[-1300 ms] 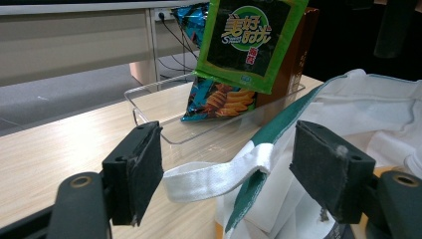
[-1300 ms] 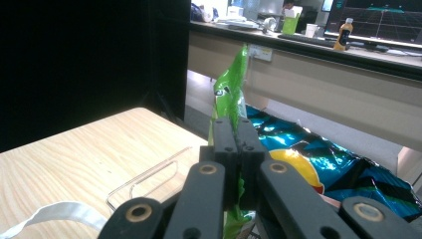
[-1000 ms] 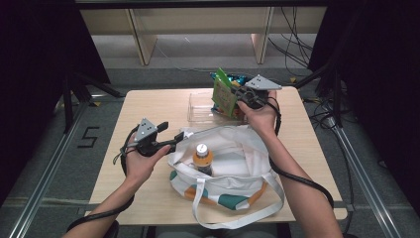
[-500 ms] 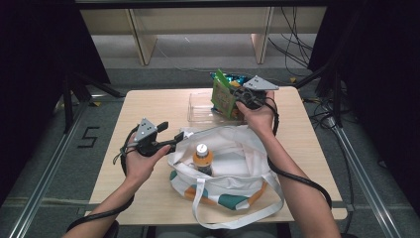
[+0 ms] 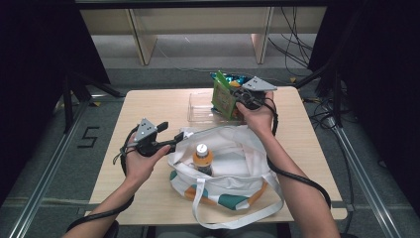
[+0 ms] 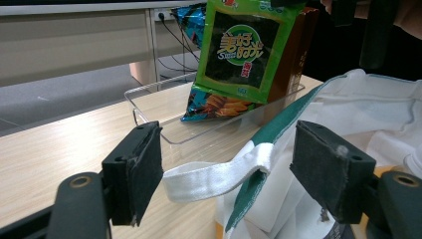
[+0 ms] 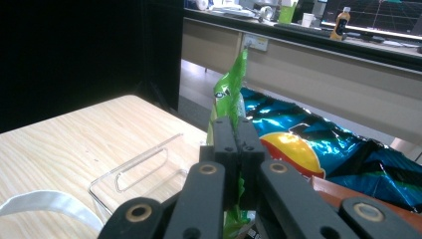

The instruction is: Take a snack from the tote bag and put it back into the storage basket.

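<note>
Right tongs (image 5: 236,95) closed flat on the edge of the green snack packet (image 5: 224,97); in the right gripper view the two black jaws meet with the thin green film pinched between them (image 7: 234,144). The packet is held upright over the far right end of the clear plastic tray (image 5: 200,108), its printed face turned toward the left gripper view (image 6: 244,47). Whether its lower edge rests on the tray floor cannot be told.

In the tray beside the packet: a blue crisp bag (image 7: 318,144) and a brown box (image 6: 293,55) behind the green packet.

Left tongs (image 5: 174,141) stand wide apart at the left rim of the white tote bag (image 5: 237,158). A white strap (image 6: 219,174) of the bag runs across the gap between the jaws; the pads do not press on it.

The bag lies open on the desk (image 5: 148,109), on the near side of the tray, green and orange trim along its near side. An orange-capped bottle (image 5: 202,156) stands upright inside it.
</note>
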{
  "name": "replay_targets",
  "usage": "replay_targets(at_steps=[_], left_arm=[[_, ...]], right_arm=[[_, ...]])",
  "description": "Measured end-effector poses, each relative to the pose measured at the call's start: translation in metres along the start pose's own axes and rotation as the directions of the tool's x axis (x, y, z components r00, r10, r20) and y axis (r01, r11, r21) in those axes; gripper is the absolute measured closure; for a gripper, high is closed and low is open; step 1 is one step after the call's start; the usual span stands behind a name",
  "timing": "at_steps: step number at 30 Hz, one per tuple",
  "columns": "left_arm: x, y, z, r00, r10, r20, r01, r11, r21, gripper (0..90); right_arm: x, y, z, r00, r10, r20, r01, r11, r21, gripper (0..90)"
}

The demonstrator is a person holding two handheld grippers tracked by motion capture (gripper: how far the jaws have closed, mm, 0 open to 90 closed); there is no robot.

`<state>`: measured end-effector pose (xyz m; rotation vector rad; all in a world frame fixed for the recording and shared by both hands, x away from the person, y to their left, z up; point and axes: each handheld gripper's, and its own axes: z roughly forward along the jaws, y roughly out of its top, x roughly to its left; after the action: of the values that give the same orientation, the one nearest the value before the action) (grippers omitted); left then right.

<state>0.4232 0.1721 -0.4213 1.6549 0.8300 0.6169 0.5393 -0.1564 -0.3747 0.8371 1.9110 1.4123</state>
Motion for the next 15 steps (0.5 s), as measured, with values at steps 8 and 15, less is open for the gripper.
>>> replay_targets(at_steps=[8, 15], left_arm=[[0.0, 0.0, 0.0, 1.0, 0.002, 0.0, -0.002, 1.0, 0.001, 27.1], [0.0, 0.0, 0.0, 1.0, 0.0, -0.001, 0.0, 1.0, 0.002, 27.1]], right_arm=[[0.0, -0.006, 0.004, 0.9999, -0.011, 0.008, 0.011, 0.9999, 0.008, 90.0], [0.001, -0.011, 0.007, 1.0, -0.006, 0.003, 0.006, 0.9993, 0.036, 90.0]])
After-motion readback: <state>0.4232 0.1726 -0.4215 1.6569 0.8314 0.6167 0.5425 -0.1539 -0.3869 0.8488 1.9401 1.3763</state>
